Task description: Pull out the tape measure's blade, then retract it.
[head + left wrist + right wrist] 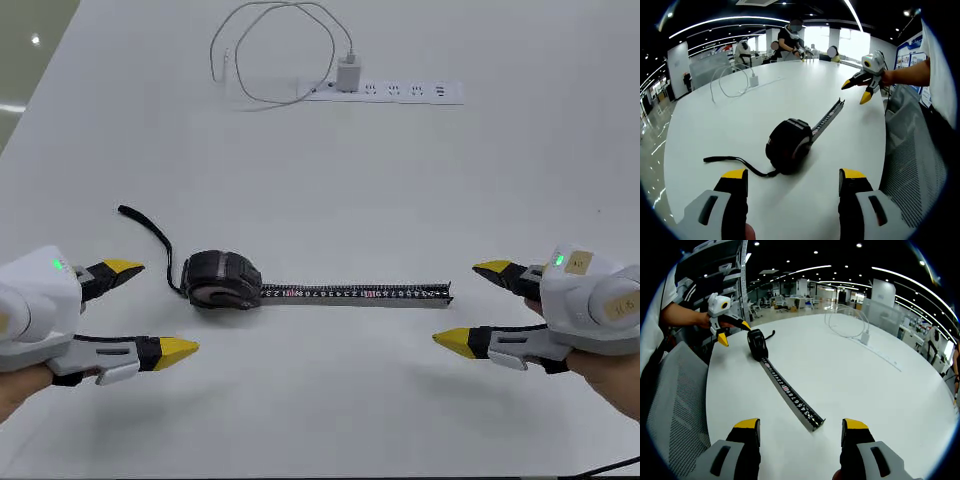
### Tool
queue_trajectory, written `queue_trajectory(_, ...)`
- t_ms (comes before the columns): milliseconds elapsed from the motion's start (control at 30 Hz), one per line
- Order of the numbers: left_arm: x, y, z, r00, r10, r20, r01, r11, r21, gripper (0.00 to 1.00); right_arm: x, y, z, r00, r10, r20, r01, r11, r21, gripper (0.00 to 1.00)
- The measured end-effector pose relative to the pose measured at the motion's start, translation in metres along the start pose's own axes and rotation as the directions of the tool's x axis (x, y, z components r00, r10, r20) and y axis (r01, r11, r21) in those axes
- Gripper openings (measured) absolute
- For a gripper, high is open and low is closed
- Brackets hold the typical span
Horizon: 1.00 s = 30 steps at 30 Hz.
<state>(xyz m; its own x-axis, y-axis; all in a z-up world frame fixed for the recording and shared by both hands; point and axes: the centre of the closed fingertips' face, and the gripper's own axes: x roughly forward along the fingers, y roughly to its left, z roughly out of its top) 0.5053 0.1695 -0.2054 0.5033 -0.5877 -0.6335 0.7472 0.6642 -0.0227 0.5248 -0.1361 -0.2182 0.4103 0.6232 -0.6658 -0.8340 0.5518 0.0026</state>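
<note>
tape measure (222, 279), blade (355, 292) out showing numerals, left tongs (167, 307) apart, right tongs (456, 303) apart

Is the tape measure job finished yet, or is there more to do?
Halfway. Done: the blade lies pulled out of the tape measure across the table. In hand: nothing; the left tool and right tool hover open, one at each end. Left: retracting the blade.
</note>
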Motion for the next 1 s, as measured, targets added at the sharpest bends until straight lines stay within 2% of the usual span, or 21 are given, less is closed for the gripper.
queue_trajectory(200,-0.004,-0.007,-0.003,0.9999,0.005,0.011,-0.005,1.0,-0.031,0.75,-0.003,0.006,0.001,0.9999,-0.006,0.015,0.006,1.0,0.007,0.66)
queue_trajectory(633,-0.016,-0.012,-0.012,0.9986,0.042,0.031,-0.04,0.996,-0.084,0.78,-0.015,0.018,0.0,0.998,-0.03,0.056,0.027,0.998,0.051,0.71)
queue_trajectory(867,-0.022,-0.016,-0.013,0.9973,0.058,0.045,-0.052,0.992,-0.117,0.8,-0.02,0.024,0.001,0.9959,-0.047,0.078,0.042,0.997,0.068,0.74)
queue_trajectory(1000,-0.026,-0.018,-0.018,0.997,0.064,0.043,-0.058,0.988,-0.142,0.8,-0.023,0.029,0.0,0.9951,-0.054,0.084,0.047,0.996,0.074,0.75)
